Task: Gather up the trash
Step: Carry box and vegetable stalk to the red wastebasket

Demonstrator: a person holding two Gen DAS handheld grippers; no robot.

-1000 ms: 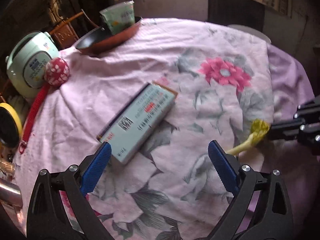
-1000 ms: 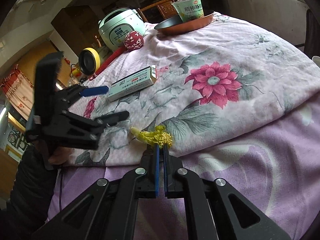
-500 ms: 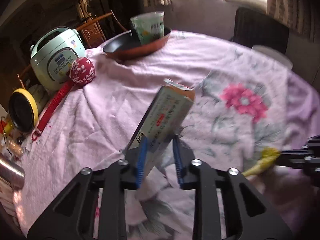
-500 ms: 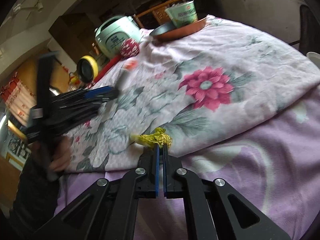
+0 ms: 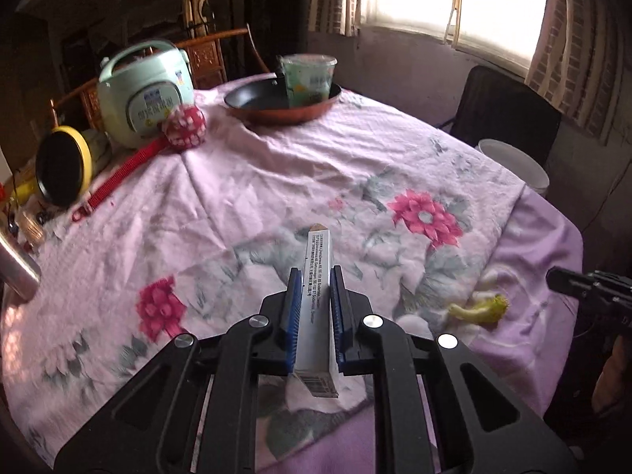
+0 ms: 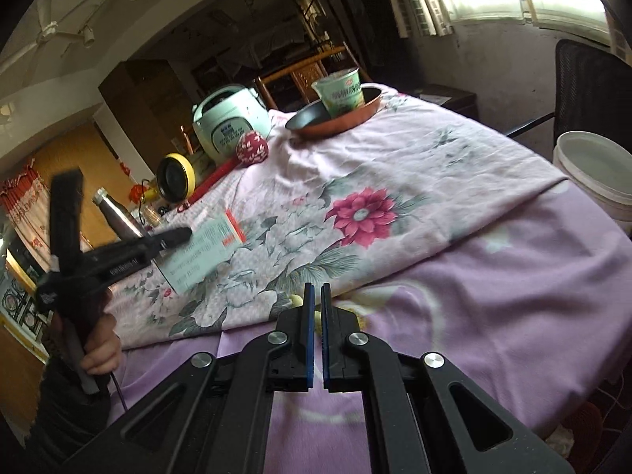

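My left gripper is shut on a long pale carton box and holds it edge-up above the floral tablecloth; the box also shows in the right wrist view. A yellow-green vegetable scrap lies on the cloth near the table's right edge, apart from my right gripper. In the right wrist view my right gripper has its blue pads nearly together with nothing between them; only a pale bit of the scrap shows beside them.
A white bucket stands beside the table at the right. At the back are a pan with a green cup, a green rice cooker, a red patterned ball, a yellow-rimmed round thing and a dark chair.
My left gripper closed on the box, lifted it off the cloth and turned it edge-up. The vegetable scrap left my right gripper and lies on the cloth; the right gripper drew back.
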